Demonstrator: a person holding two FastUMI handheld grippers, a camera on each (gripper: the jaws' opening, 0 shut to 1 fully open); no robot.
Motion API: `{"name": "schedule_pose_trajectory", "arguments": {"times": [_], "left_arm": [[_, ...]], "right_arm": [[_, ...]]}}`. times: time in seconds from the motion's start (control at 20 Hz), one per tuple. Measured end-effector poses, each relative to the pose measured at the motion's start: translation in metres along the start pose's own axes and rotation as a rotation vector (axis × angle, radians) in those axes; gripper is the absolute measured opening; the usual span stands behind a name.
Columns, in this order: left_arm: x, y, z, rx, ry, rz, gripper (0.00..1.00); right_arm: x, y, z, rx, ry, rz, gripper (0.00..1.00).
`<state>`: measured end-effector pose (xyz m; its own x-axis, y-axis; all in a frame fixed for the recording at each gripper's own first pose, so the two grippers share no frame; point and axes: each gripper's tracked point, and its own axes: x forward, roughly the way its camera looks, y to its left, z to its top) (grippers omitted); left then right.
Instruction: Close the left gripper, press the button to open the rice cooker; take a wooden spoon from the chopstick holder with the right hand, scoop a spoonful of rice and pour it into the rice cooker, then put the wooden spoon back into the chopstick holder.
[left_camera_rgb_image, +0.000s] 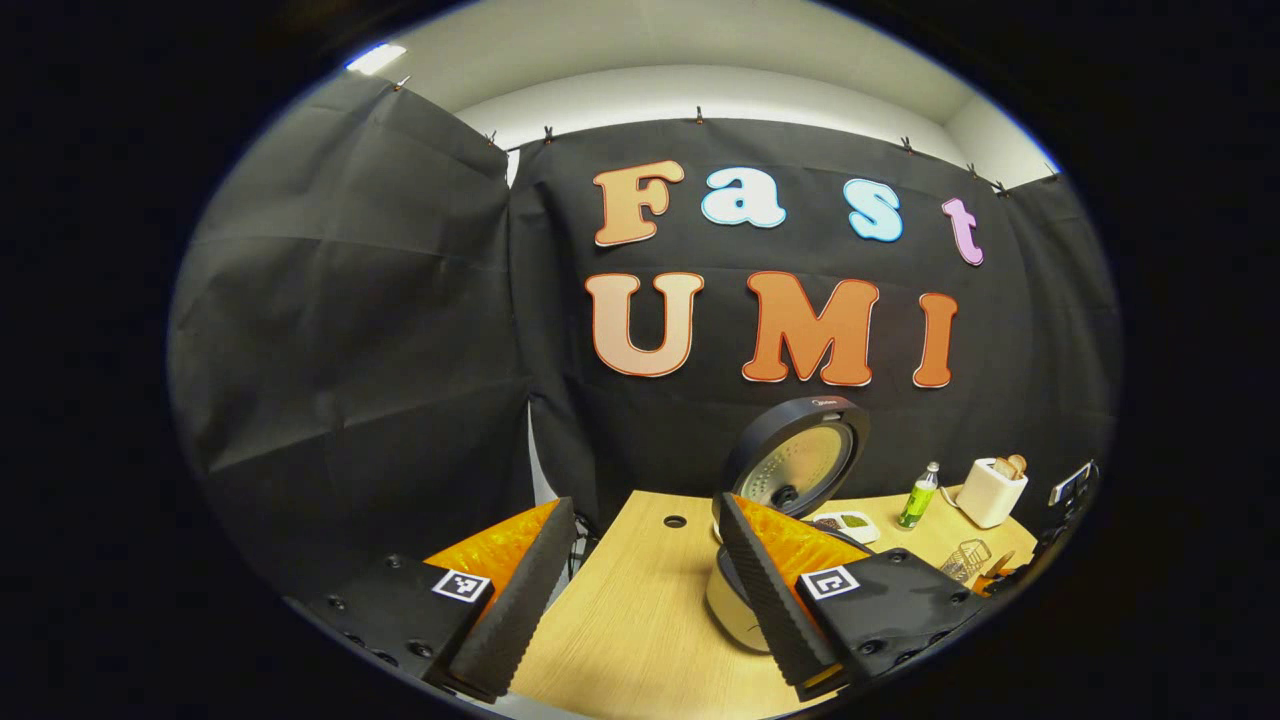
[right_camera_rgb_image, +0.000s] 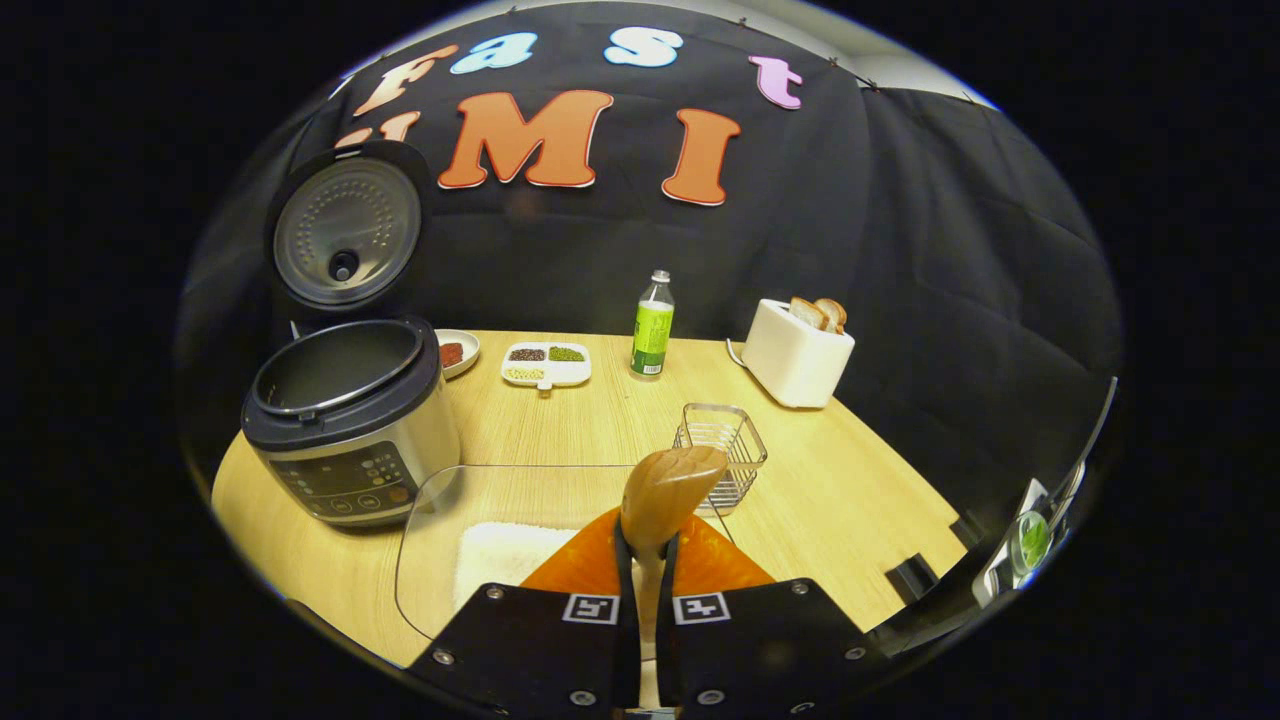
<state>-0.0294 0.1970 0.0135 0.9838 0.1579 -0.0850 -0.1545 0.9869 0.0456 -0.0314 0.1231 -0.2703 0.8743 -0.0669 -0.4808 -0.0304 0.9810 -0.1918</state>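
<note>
Wooden spoon (right_camera_rgb_image: 668, 490) — pinched in your right tongs (right_camera_rgb_image: 640, 560), lower centre.
Left tongs (left_camera_rgb_image: 640, 590) spread; rice cooker (right_camera_rgb_image: 345, 420) open, ready.

Left tool (left_camera_rgb_image: 640, 590): fingers spread wide apart, nothing between them, raised and level, pointing toward the booth wall. Right tool (right_camera_rgb_image: 641, 560): fingers drawn close together, both pressed on the handle of the wooden spoon (right_camera_rgb_image: 668, 492), angled downward above the surface (right_camera_rgb_image: 850, 500).

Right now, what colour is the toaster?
White; the toaster shows best in the right gripper view.
</note>
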Motion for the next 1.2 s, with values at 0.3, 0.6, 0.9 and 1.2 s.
{"name": "schedule_pose_trajectory", "arguments": {"times": [0.3,0.6,0.9,1.2], "left_arm": [[0.004,-0.004,-0.014,-0.034,0.039,-0.017,0.94],[0.007,-0.015,-0.017,-0.027,0.048,-0.031,0.94],[0.01,-0.024,-0.023,-0.033,0.061,-0.043,0.94],[0.012,-0.029,-0.032,-0.045,0.08,-0.049,0.93]], "right_arm": [[-0.001,0.038,-0.002,0.42,0.059,0.145,0.05],[0.003,0.038,-0.001,0.463,0.059,0.168,0.06],[0.009,0.037,-0.003,0.578,0.09,0.268,0.05],[0.009,0.043,-0.001,0.652,0.123,0.345,0.05]]}}
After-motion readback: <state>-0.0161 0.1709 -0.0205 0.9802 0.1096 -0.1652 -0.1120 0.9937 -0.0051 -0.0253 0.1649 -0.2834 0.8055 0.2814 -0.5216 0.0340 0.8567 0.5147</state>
